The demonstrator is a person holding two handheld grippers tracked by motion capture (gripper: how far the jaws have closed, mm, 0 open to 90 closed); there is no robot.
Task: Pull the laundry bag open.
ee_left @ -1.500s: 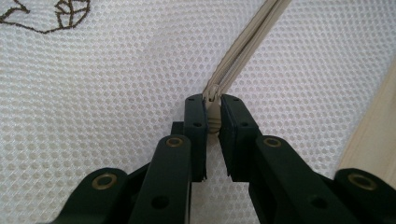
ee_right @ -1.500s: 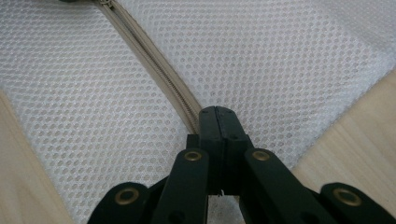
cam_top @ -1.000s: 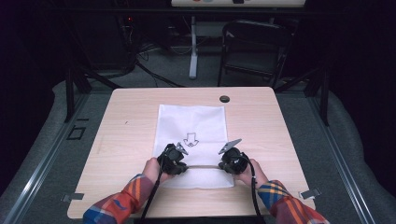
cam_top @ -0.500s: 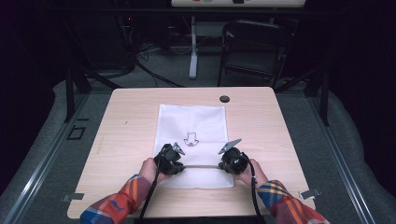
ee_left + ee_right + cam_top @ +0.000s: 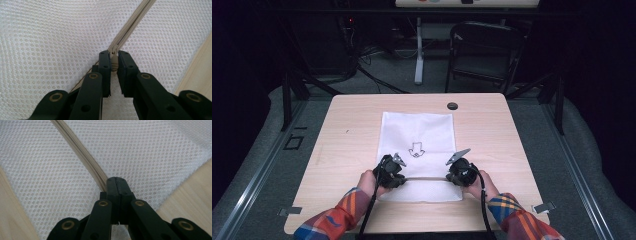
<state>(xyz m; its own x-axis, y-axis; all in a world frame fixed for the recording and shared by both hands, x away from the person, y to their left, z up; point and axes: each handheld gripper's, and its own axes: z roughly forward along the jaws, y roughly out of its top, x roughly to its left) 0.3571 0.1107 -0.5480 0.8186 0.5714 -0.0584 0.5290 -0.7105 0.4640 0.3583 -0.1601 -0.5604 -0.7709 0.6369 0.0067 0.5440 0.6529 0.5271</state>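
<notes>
Left gripper view: gripper (image 5: 114, 58) pinches zipper pull (image 5: 114, 63), seemingly.

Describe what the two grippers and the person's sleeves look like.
Both the left gripper and the right gripper are black, each with a grey three-cornered plate on top and a black cable trailing back. Close up, the jaws are flat black bars on linkage arms with brass-coloured pivot pins. The sleeves are plaid in orange, red and blue.

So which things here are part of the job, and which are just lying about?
In the job: mesh bag, its zip, zip pull, left gripper, right gripper.

Lying about: chair, black cap on the table, floor cables.
</notes>
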